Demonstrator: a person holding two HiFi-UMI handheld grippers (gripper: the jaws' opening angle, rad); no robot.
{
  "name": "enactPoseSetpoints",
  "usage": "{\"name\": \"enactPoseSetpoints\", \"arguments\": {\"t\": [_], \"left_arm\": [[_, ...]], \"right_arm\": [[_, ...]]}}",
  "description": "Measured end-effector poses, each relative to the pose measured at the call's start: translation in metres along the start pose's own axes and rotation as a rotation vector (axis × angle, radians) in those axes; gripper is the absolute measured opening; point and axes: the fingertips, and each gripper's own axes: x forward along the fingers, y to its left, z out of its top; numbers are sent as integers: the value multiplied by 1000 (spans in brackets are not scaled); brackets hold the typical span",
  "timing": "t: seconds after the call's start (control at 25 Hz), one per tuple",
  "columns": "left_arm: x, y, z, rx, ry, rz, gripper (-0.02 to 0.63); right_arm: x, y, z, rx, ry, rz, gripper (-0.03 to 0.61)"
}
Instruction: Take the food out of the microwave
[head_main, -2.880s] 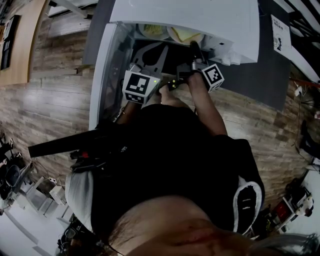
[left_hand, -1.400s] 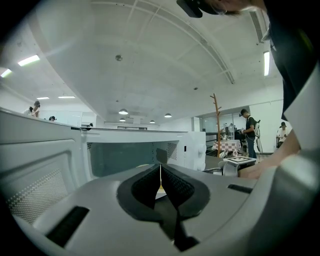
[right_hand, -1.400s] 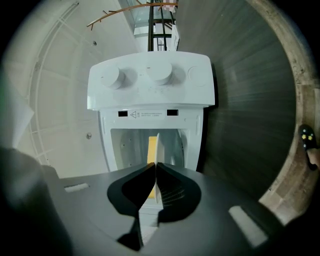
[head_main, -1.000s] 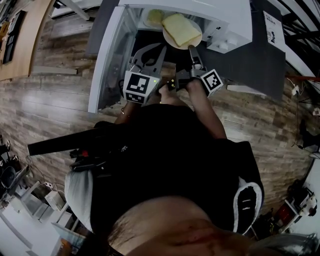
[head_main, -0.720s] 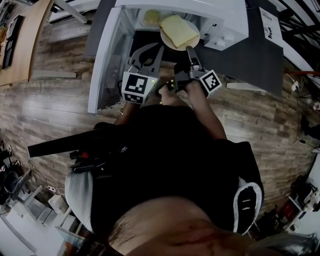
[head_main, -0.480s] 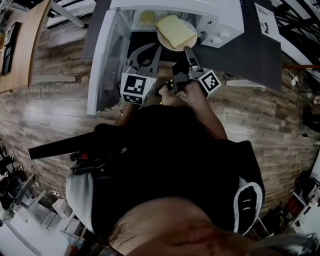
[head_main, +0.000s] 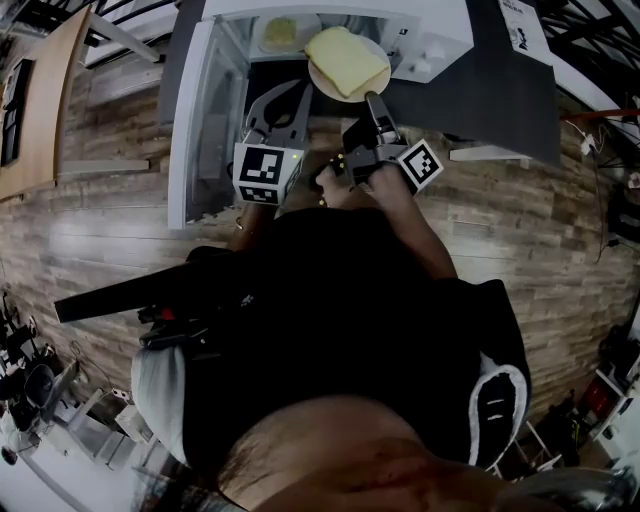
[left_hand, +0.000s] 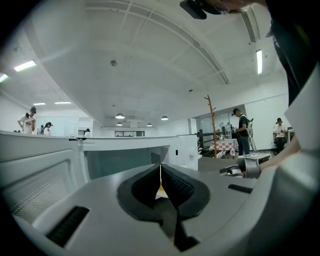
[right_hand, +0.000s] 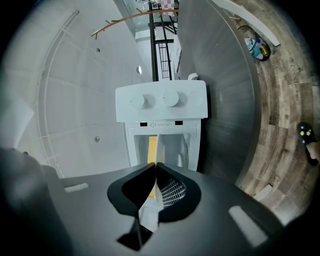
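Observation:
A white microwave (head_main: 425, 35) stands with its door (head_main: 190, 110) swung open to the left. My right gripper (head_main: 372, 98) is shut on the near rim of a white plate (head_main: 325, 80) that carries a yellow slice of toast (head_main: 347, 60), just in front of the opening. In the right gripper view the plate (right_hand: 154, 145) shows edge-on between the closed jaws of the right gripper (right_hand: 156, 165), with the microwave's knob panel (right_hand: 160, 102) behind. My left gripper (head_main: 290, 95) hovers beside the door, shut and empty (left_hand: 160, 172). A second plate of food (head_main: 280, 32) sits inside the cavity.
The microwave rests on a dark grey counter (head_main: 510, 90) with a printed sheet (head_main: 525, 20) at its right. Wooden flooring (head_main: 90, 230) lies around me. Several people (left_hand: 241, 131) and a coat stand (left_hand: 212, 125) are far behind.
The right gripper has drawn the plate of toast out of the cavity toward me. The left gripper has stayed shut beside the door.

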Motion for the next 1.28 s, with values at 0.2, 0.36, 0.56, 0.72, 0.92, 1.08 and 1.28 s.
{"name": "enactPoseSetpoints", "arguments": {"t": [0.2, 0.36, 0.56, 0.72, 0.92, 1.08, 1.28], "left_arm": [[0, 2, 3, 3, -29, 5, 8], [-1, -2, -3, 3, 16, -4, 8], [0, -3, -1, 4, -20, -11, 8], [0, -10, -2, 6, -10, -33, 8], [3, -19, 0, 8, -17, -57, 8], [6, -25, 2, 9, -19, -77, 8], [14, -32, 0, 13, -12, -106, 8]], "right_arm": [[-8, 1, -2, 3, 12, -2, 9], [-14, 2, -2, 12, 13, 5, 9], [-24, 4, -1, 13, 16, 11, 10], [-34, 8, 3, 16, -1, 23, 12], [-45, 15, 4, 12, -11, 41, 12], [-53, 18, 6, 10, -25, 47, 12], [-59, 17, 13, 13, -55, 46, 12]]}}
